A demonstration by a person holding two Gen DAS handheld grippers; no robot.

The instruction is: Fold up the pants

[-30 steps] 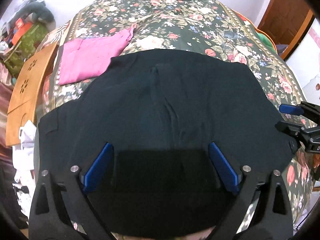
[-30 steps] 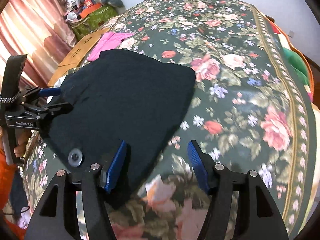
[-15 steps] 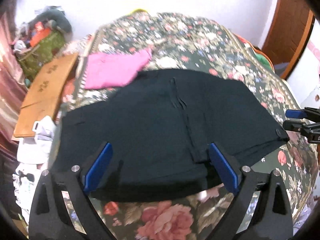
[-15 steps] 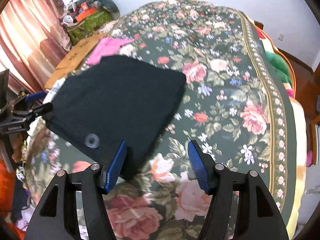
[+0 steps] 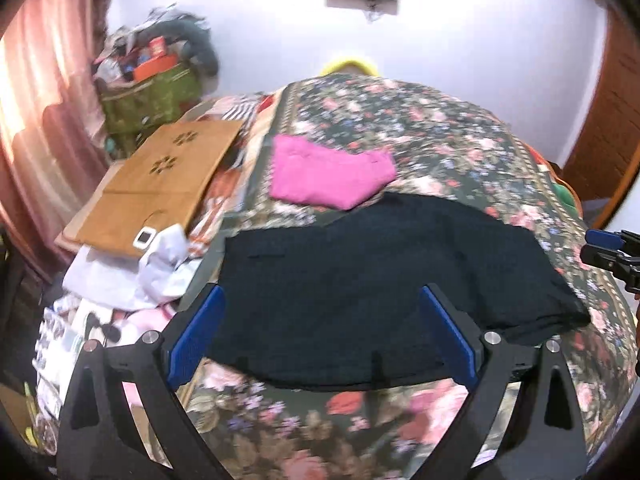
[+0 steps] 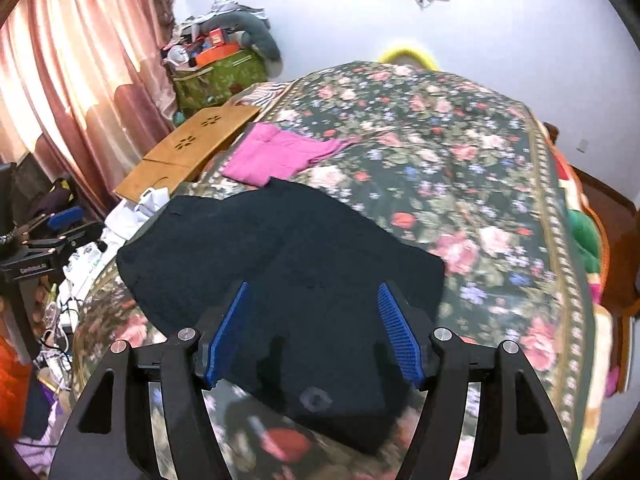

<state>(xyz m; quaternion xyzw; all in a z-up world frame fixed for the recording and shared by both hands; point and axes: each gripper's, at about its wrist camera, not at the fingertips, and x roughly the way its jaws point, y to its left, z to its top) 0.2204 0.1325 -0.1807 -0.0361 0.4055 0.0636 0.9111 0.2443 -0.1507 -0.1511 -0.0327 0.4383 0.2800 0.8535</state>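
Observation:
The black pants lie folded flat on the flowered bedspread near its front edge, with a round button at the near corner. My left gripper hangs open above the pants' near edge, nothing between its blue pads. My right gripper hovers over the pants at the button corner; its jaws are opening and the pads press on nothing. The right gripper shows at the right edge of the left wrist view, and the left gripper at the left edge of the right wrist view.
A folded pink garment lies just beyond the pants. Left of the bed are a wooden lap board, white clutter and a stuffed green bag by the curtain. A wooden bed frame borders the right side.
Both grippers have lifted up and back from the pants, so the pants look smaller and the far wall shows. The pants stay flat on the bed, held by neither gripper.

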